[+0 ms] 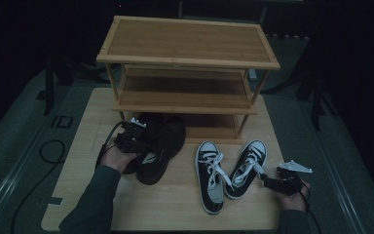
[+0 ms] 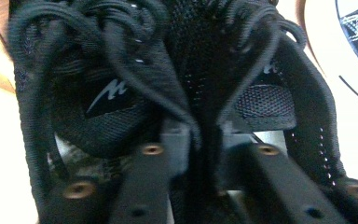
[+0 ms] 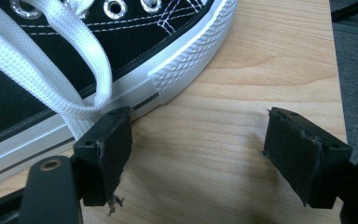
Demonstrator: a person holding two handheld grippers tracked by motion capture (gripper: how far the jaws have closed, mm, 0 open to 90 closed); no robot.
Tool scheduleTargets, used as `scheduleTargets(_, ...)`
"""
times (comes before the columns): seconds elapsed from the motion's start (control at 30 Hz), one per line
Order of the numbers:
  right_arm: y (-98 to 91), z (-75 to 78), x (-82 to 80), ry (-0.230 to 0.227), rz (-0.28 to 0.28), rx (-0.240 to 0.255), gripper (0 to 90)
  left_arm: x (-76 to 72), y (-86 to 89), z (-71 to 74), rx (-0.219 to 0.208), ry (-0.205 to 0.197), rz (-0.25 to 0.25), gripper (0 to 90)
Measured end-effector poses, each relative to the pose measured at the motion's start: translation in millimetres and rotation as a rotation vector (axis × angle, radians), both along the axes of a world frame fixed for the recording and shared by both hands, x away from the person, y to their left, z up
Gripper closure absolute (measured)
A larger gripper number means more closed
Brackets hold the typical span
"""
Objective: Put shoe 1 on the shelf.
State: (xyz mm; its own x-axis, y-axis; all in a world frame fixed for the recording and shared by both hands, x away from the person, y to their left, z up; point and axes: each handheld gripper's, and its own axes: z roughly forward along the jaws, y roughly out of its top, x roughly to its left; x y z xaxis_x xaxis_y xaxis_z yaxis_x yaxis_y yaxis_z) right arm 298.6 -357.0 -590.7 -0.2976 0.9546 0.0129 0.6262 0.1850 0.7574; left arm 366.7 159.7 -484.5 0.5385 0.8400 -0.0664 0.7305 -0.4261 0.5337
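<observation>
Slippage is the risk: the left tongs (image 1: 135, 132) pinch both black shoes (image 1: 158, 151) by their touching inner collars (thin fabric), so one could drop on lifting. The right tongs (image 3: 200, 154) sit open on the table (image 1: 175, 204) beside the black-and-white sneakers (image 1: 226, 170). The wooden shoe rack (image 1: 187, 58) looks empty.

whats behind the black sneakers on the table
The bamboo shoe rack stands behind the black sneakers. Their toes reach under its bottom shelf, covering that shelf's left part.
</observation>
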Motion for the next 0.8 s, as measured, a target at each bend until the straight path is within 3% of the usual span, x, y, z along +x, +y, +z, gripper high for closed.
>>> scheduleTargets(0.33, 0.0, 0.0, 0.0, 0.0, 0.0, 0.0, 23.1, 0.5, 2.8, 0.7, -0.049, -0.026, 0.063, 85.2)
scheduleTargets(0.8, -0.1, 0.0, 0.1, 0.0, 0.001, 0.0, 23.0, 9.7, -16.1, 1.3, -0.034, -0.054, 0.121, 85.2)
